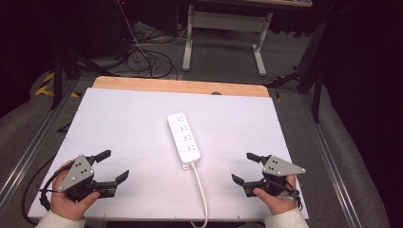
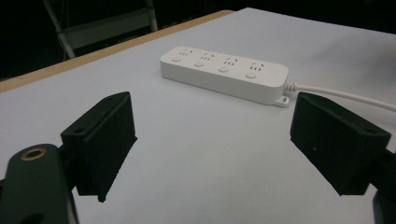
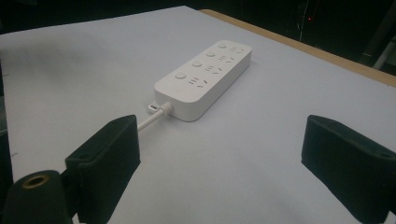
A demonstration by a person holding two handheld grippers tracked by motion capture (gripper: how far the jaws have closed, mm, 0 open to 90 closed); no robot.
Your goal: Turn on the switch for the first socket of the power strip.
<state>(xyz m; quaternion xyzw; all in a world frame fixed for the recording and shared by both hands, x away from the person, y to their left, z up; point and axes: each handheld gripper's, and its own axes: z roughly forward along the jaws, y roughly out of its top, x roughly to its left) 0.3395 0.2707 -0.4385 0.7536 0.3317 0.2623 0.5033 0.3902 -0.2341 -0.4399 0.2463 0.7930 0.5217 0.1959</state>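
A white power strip (image 1: 184, 138) with several sockets and buttons lies in the middle of the white table top (image 1: 123, 128). Its white cord (image 1: 201, 190) runs toward the front edge. The strip (image 2: 224, 73) also appears ahead of the left jaws, and the strip (image 3: 204, 78) sits ahead of the right jaws. My left gripper (image 1: 112, 165) rests at the front left, open and empty, held by a hand. At the front right my right gripper (image 1: 244, 167) is open too, with nothing between its fingers. Both stand well apart from the strip.
A wooden edge (image 1: 180, 86) borders the table's far side. Beyond it stand a white desk frame (image 1: 223, 33) and tangled cables (image 1: 142, 57) on the floor. Metal rails (image 1: 28, 152) run along both sides of the table.
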